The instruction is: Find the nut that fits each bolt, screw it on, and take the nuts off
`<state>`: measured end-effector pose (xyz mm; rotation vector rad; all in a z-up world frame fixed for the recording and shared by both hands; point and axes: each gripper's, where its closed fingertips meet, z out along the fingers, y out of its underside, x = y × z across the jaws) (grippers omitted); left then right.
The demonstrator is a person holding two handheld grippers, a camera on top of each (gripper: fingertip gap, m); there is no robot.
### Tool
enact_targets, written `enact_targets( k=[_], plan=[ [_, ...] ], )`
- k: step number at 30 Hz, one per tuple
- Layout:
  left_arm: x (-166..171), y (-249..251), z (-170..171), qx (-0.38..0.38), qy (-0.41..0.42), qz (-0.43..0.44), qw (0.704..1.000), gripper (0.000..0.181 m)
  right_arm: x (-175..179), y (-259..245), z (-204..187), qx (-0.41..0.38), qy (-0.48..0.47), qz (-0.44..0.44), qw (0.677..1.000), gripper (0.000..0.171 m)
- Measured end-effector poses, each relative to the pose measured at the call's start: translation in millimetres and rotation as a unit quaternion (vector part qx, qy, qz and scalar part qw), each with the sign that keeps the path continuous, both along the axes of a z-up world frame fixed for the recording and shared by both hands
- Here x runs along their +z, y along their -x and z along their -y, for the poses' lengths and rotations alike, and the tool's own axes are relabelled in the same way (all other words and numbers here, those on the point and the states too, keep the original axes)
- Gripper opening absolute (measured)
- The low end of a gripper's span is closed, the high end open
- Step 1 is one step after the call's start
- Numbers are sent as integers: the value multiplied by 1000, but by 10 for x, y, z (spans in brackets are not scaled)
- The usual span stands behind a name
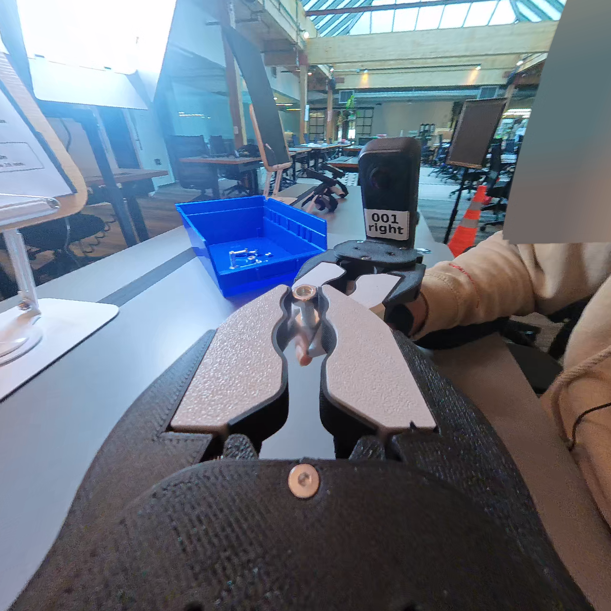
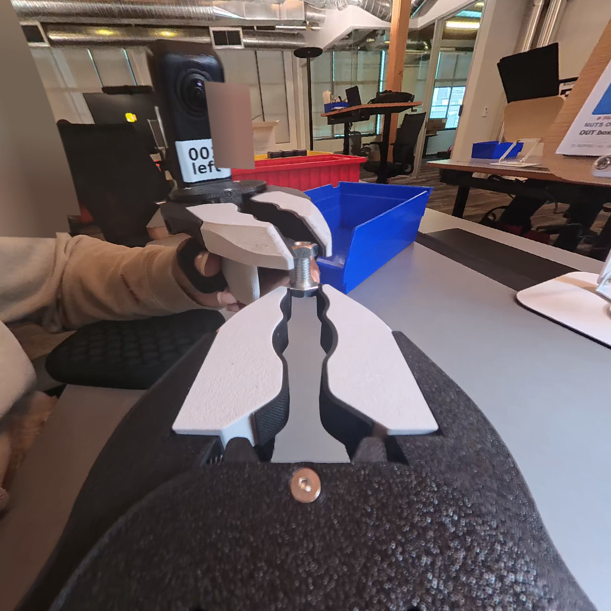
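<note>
White printed label [image 1: 386, 223] on the black camera mounted atop the right hand-held gripper [image 1: 344, 284], legible. Matching white label [image 2: 198, 164] on the camera atop the left hand-held gripper [image 2: 304, 244], partly covered by a blur patch. Printed sign sheet [image 1: 20, 158] far left of the left hand-held gripper, blurred. Another sign [image 2: 591, 122] far right of the right hand-held gripper, partly readable.

Blue bin [image 1: 251, 238] blocks counter [image 1: 99, 380] ahead; white stand base [image 1: 49, 334] blocks left side. Bare counter between them passable. Right tool [image 1: 334, 281] just beyond left tool [image 1: 304, 297], bolt [image 2: 303, 267] bridging gap.
</note>
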<state>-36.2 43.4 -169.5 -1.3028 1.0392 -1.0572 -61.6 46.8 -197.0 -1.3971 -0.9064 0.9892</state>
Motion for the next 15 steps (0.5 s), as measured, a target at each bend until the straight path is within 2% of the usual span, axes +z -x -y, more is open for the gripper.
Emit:
enact_targets(
  k=[4,15],
  plan=[
    [-15,14,-42,25,-20,-8,999,15,-34,-23,-32,-5,7,4,1000,15],
    [-49,-2,-75,36,18,6,999,15,-65,-45,-84,-34,4,8,999,14]
  ],
)
